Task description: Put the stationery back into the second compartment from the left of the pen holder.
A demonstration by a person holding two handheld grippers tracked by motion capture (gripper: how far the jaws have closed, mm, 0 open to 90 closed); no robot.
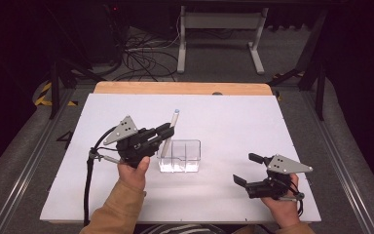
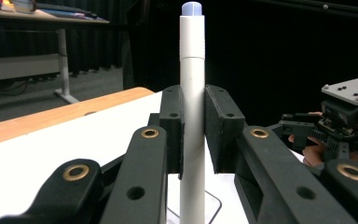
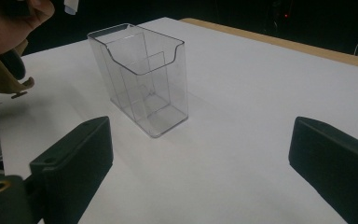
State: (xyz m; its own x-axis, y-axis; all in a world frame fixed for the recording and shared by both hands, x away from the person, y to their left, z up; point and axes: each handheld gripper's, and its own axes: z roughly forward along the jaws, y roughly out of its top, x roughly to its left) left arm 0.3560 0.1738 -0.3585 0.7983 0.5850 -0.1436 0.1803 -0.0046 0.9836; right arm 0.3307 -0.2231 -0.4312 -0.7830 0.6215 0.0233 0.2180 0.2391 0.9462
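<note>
The left gripper (image 1: 168, 130) is holding a white pen (image 1: 170, 132) with its fingers (image 2: 172, 133) clenched on the middle of the barrel, the pen standing nearly upright with its pale blue cap end up and its lower end hanging over the left part of a clear plastic holder (image 1: 180, 156). That holder, divided into compartments, is sitting on the white desk (image 1: 233, 122) near its middle, empty as far as the right gripper view is showing. The right gripper (image 1: 247, 169) is resting well apart to the right with its fingers (image 3: 74, 158) released and nothing between them. The pen is looking light, stiff and smooth, so it is likely to slip or swing if pinched near an end; the mid-barrel hold is giving good control of the tilt. The holder is looking thin-walled and light, so a nudge from the pen tip against its rim could be sliding or tipping it. Lowering the tip straight into a compartment before letting go seems the careful course, and which compartment it is hanging over is not clear.
</note>
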